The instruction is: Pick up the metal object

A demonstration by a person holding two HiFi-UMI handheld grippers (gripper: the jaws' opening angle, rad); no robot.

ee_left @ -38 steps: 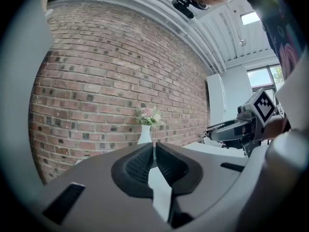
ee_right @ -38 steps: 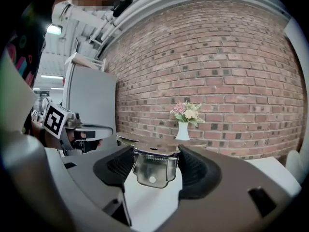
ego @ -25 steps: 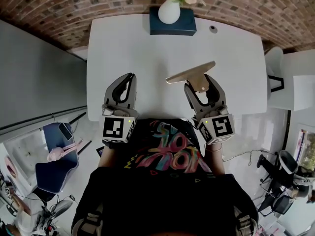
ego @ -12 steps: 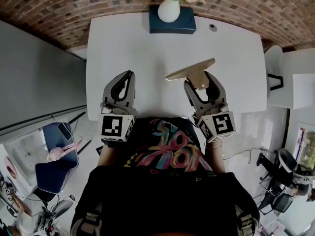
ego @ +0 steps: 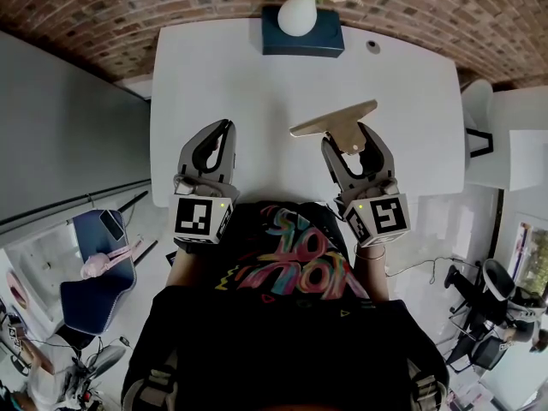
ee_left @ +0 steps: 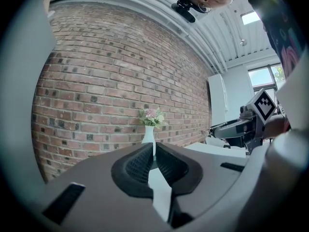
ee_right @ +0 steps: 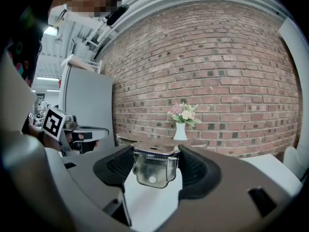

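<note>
The metal object [ego: 333, 123] is a flat, brass-toned bar with a spring clip handle. My right gripper [ego: 349, 141] is shut on that handle. In the right gripper view the clip [ee_right: 153, 168] sits pinched between the two dark pads [ee_right: 117, 165], with the white table [ego: 257, 101] showing beneath it. My left gripper [ego: 222, 130] hovers over the table's near left part. Its jaws are together with nothing in them. In the left gripper view only a thin slit remains between the left fingertips [ee_left: 140, 161].
A white vase of flowers [ego: 297, 14] stands on a dark blue box [ego: 325, 41] at the table's far edge, with a small dark round thing [ego: 372, 47] to its right. A white chair [ego: 479, 131] stands off the table's right side, and a brick wall [ee_right: 231, 66] lies beyond.
</note>
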